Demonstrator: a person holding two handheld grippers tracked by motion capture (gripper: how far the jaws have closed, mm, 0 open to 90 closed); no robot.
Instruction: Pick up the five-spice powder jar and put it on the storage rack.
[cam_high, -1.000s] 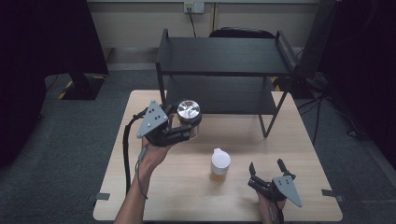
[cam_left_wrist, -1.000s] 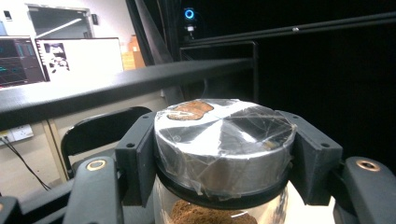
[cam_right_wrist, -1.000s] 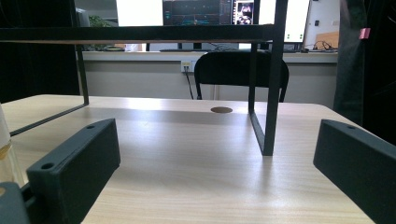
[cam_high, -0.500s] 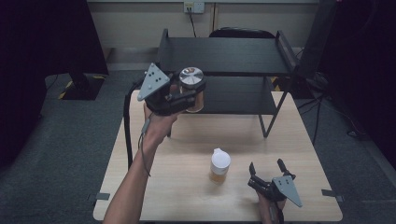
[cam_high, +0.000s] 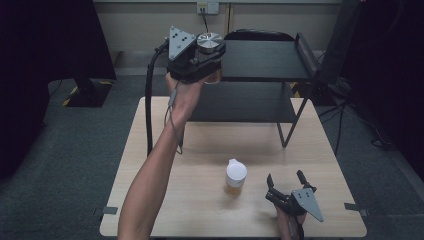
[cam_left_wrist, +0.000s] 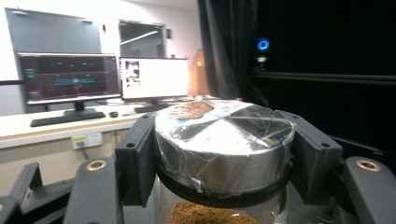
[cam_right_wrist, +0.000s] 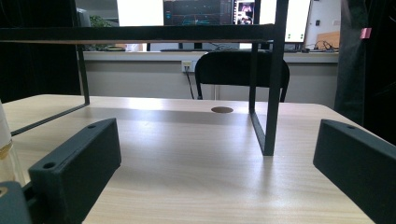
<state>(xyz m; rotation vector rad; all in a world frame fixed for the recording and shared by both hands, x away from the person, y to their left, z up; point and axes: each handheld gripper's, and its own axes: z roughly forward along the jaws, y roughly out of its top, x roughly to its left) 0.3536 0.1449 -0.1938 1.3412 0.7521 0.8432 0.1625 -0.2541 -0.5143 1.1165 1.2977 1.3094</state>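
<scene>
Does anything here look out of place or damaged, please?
Only one oddity: the silver metal lid of the glass jar held in the left gripper is wrapped in wrinkled clear film. Nothing looks spilled; the white-capped bottle stands upright on the wooden table.

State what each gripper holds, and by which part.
Left gripper clamps the jar by the sides of its silver lid. Right gripper is open and holds nothing.

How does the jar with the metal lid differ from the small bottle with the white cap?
The jar is held up in the left gripper at the top shelf; the bottle stands free on the table. The jar's lid is flat, shiny metal; the bottle's cap is white. The jar looks wider. Both are upright.
</scene>
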